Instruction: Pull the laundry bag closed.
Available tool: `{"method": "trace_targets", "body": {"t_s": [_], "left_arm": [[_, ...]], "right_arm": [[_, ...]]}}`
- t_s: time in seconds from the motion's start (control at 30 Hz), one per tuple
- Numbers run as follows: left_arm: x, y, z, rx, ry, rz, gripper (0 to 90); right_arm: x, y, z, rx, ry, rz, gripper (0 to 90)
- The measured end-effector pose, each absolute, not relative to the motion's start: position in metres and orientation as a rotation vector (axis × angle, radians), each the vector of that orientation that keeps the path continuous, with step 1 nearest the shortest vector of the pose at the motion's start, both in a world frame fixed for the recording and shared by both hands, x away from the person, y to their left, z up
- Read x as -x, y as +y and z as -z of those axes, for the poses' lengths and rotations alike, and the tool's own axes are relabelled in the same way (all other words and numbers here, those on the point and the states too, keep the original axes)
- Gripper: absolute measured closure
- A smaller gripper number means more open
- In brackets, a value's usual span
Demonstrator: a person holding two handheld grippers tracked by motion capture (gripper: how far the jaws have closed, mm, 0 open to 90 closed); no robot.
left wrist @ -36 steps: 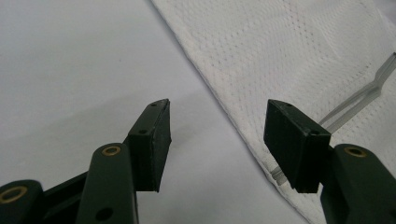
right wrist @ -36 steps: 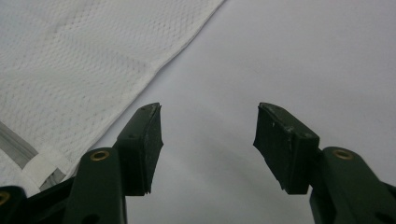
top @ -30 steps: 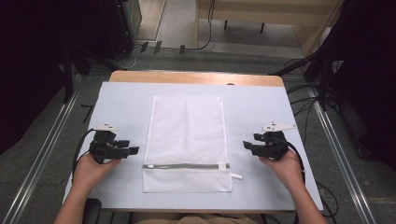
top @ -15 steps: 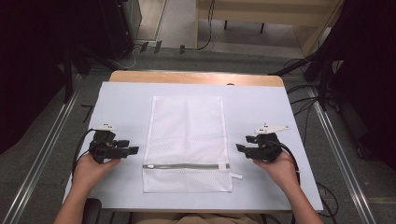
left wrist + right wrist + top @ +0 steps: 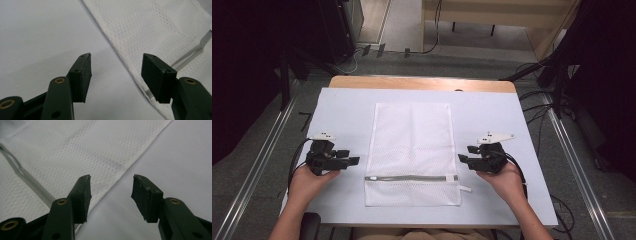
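Note:
A white mesh laundry bag (image 5: 412, 150) lies flat in the middle of the table, its grey zipper (image 5: 411, 177) running across near the front end. My left gripper (image 5: 349, 156) rests just off the bag's left edge, open and empty, jaws pointing at the bag (image 5: 160, 32). On the other side my right gripper (image 5: 464, 155) is open too, with its jaws at the bag's right edge (image 5: 75, 157). The zipper (image 5: 27, 180) shows at the left of the right gripper view, and the zipper (image 5: 192, 52) at the right of the left gripper view.
A pale cloth-covered table (image 5: 342, 115) has a wooden strip (image 5: 422, 83) along its far edge. Metal rails (image 5: 257, 150) run along both sides of the table. Cables (image 5: 537, 95) lie on the floor at the far right.
My right gripper has slid left, from a short way off the bag to its right edge. The left gripper has stayed put.

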State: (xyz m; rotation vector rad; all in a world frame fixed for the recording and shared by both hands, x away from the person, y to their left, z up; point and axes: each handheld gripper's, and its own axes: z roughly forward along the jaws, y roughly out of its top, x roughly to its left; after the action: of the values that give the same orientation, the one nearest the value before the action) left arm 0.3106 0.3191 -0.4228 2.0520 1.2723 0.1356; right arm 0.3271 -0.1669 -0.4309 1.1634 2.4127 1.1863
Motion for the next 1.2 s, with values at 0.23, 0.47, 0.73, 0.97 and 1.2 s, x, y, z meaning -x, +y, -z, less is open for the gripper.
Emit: {"method": "trace_targets", "body": {"t_s": [0.23,0.47,0.73,0.97,1.2], "left_arm": [[-0.310,0.320,0.422,-2.043,1.271,-0.144,41.8],[-0.310,0.319,0.422,-2.046,1.261,-0.150,41.7],[-0.310,0.319,0.422,-2.046,1.255,-0.154,41.5],[-0.310,0.320,0.422,-2.042,1.256,-0.154,41.3],[-0.310,0.321,0.422,-2.032,1.261,-0.159,41.3]], "right_arm": [[-0.326,-0.159,0.427,-1.145,2.421,-1.214,54.2],[-0.323,-0.142,0.423,-1.091,2.466,-1.229,55.6],[-0.322,-0.124,0.420,-1.058,2.507,-1.243,59.4],[-0.321,-0.109,0.420,-1.013,2.542,-1.264,60.8],[-0.320,-0.096,0.419,-0.993,2.575,-1.272,63.6]]}}
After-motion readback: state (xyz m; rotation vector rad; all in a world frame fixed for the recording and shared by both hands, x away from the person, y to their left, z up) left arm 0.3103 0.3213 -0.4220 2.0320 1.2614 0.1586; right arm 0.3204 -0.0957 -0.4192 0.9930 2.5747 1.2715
